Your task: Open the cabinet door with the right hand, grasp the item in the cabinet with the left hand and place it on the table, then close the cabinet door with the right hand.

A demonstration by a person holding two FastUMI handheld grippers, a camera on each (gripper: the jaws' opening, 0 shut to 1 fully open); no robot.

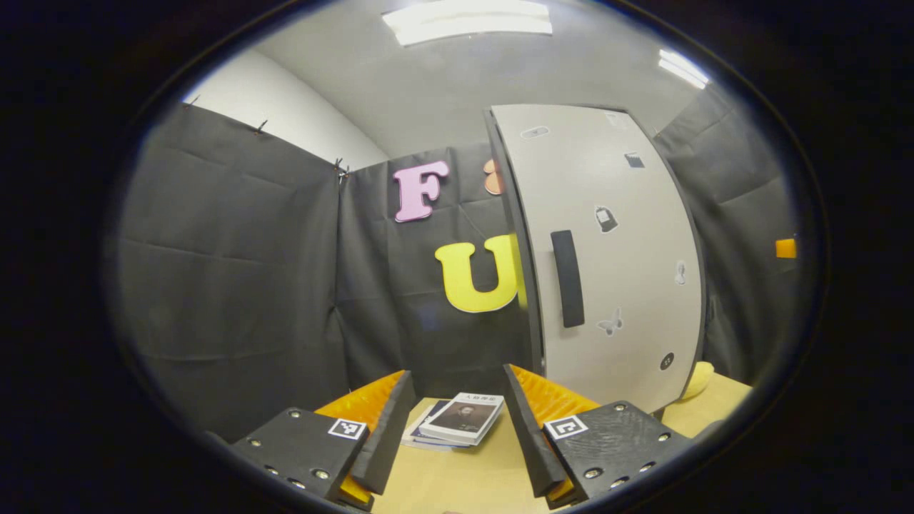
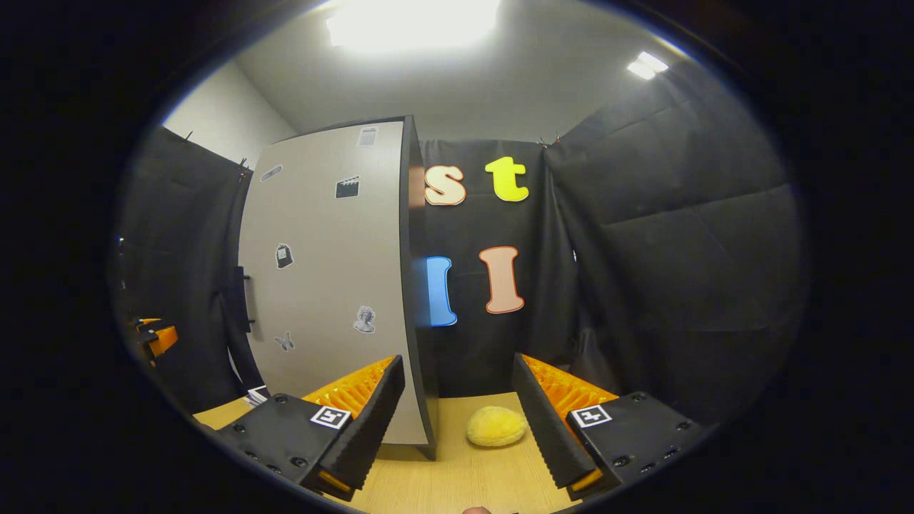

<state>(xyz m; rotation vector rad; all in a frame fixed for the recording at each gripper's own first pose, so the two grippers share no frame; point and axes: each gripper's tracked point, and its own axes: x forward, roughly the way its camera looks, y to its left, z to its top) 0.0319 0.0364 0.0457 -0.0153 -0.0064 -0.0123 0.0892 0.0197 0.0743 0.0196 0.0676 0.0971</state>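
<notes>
Cabinet (image 1: 614,250) stands on the worktop (image 1: 457,478), door shut, handle (image 1: 568,278) untouched; the item inside is hidden. Nothing is done yet: open, fetch, close all remain. My left gripper (image 1: 457,435) and right gripper (image 2: 457,421) hover level above the worktop's near edge, fingers spread, holding nothing.

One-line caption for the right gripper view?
Open right claw facing the closed cabinet door, a yellow sponge on the table.
</notes>
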